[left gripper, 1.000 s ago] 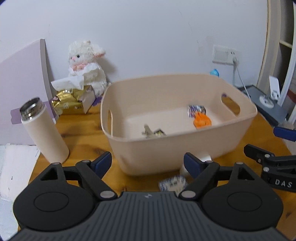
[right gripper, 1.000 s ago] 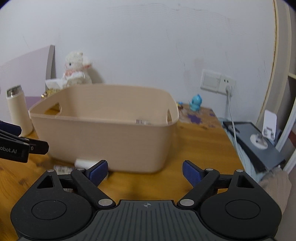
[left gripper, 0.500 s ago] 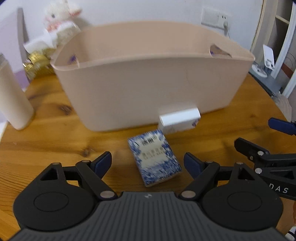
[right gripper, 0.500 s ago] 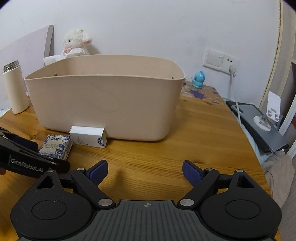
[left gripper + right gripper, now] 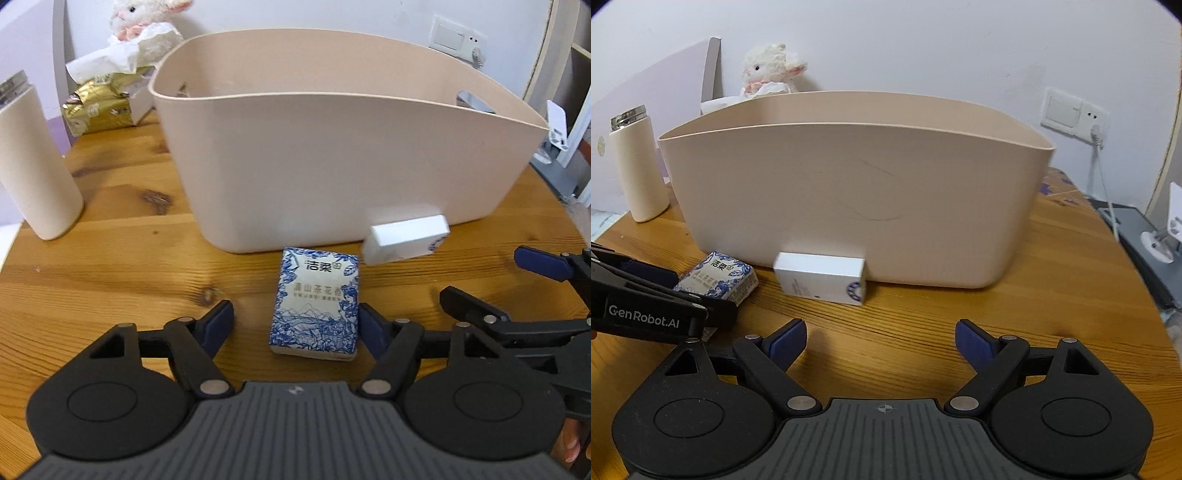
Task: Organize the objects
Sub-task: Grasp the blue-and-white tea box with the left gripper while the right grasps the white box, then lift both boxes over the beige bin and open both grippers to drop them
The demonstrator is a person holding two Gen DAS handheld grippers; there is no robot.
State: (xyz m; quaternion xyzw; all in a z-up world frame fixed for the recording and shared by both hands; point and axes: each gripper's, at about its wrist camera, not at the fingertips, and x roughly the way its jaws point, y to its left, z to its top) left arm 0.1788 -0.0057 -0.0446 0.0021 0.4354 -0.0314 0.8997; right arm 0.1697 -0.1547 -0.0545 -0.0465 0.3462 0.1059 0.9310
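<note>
A blue-and-white tissue pack point(image 5: 317, 302) lies flat on the wooden table in front of a beige bin point(image 5: 332, 162). My left gripper point(image 5: 297, 321) is open, its fingers on either side of the pack's near end; the right pad is close to the pack. A white box point(image 5: 404, 239) lies against the bin's front wall. In the right wrist view my right gripper point(image 5: 881, 341) is open and empty, low over the table, short of the white box point(image 5: 822, 277). The tissue pack point(image 5: 718, 277) and bin point(image 5: 849, 199) show there too.
A cream thermos point(image 5: 33, 166) stands at the left. A gold tissue box point(image 5: 99, 107) and a white plush lamb point(image 5: 144, 22) sit behind the bin. A wall socket with a cable point(image 5: 1097, 133) and a dark device point(image 5: 1137, 236) are at the right.
My left gripper has dropped from above the bin down to the table and closed in around the tissue pack. My right gripper has lowered and moved toward the white box.
</note>
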